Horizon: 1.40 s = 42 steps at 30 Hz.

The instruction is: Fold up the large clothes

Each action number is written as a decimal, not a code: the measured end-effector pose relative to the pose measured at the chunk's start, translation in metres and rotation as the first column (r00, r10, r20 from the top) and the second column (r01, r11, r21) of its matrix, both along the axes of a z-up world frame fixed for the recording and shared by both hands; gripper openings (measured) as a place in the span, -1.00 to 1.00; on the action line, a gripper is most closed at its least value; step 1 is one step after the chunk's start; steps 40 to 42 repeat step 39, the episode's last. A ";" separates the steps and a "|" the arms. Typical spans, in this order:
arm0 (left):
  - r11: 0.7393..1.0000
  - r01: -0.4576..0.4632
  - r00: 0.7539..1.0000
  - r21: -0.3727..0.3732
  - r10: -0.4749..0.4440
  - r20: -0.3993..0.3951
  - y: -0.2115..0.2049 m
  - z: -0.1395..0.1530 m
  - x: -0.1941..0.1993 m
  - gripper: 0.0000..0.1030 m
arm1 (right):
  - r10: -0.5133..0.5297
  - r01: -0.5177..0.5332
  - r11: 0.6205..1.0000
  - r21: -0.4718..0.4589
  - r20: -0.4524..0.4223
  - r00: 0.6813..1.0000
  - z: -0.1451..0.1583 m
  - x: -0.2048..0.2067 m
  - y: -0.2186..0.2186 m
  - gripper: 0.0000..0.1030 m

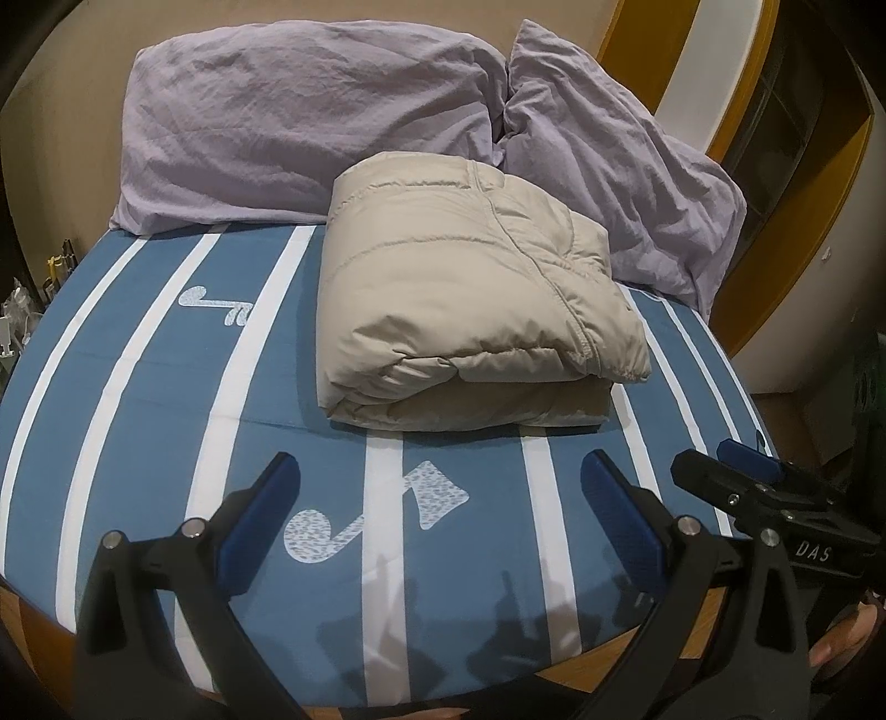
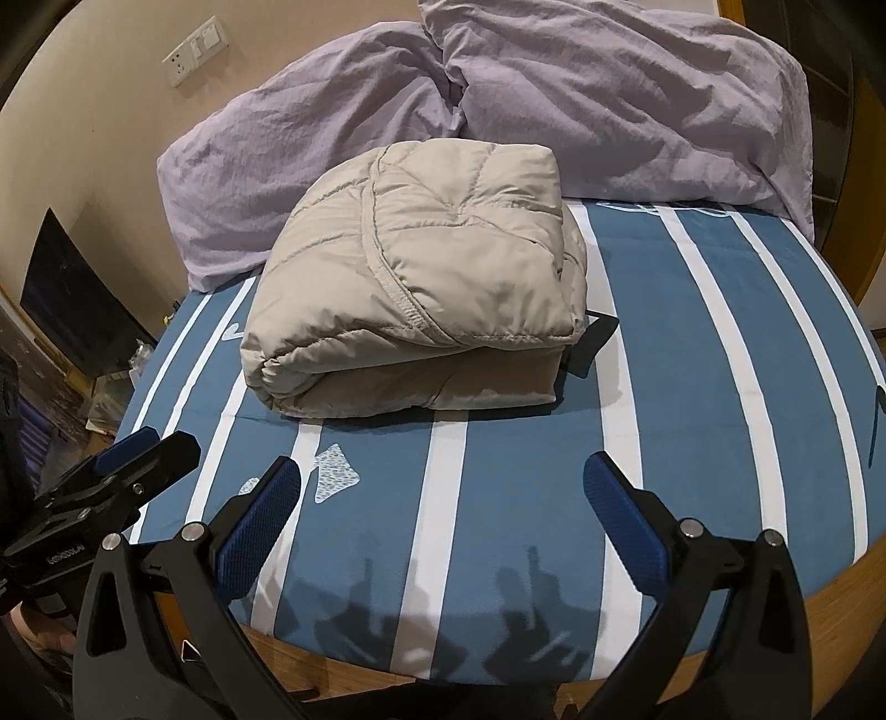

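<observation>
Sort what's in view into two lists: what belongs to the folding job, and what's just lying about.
Belongs to the job:
- folded beige puffer jacket
- left gripper, jaws open
- right gripper, jaws open
- striped blue bed sheet, the work surface

Just lying about:
- two lilac pillows
- wall socket
- black tag beside the jacket

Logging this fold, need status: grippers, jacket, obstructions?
Left gripper open, empty. Right gripper open, empty. Beige puffer jacket folded on striped bed, untouched. Nothing in the way; lilac pillows behind.

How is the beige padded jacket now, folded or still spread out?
Folded. The beige padded jacket lies as a compact bundle on the striped bed sheet, its layers stacked. Both tongs are open and apart from it.
</observation>
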<state>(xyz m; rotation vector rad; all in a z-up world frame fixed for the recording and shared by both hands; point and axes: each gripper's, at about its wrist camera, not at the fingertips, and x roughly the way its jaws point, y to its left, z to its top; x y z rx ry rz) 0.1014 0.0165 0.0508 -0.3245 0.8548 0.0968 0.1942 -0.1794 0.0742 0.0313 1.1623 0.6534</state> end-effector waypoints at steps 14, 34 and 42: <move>1.000 0.000 1.000 0.001 0.000 0.001 -0.002 0.001 0.002 0.96 | -0.001 0.001 1.000 0.000 -0.005 1.000 -0.002 -0.001 0.002 0.97; 1.000 -0.002 1.000 0.002 0.003 -0.004 -0.004 0.001 0.002 0.96 | -0.004 0.004 1.000 0.003 -0.014 1.000 -0.004 -0.005 0.001 0.97; 1.000 0.000 1.000 0.004 0.000 -0.003 -0.004 0.001 0.002 0.96 | -0.003 0.003 1.000 0.005 -0.014 1.000 -0.004 -0.005 0.001 0.97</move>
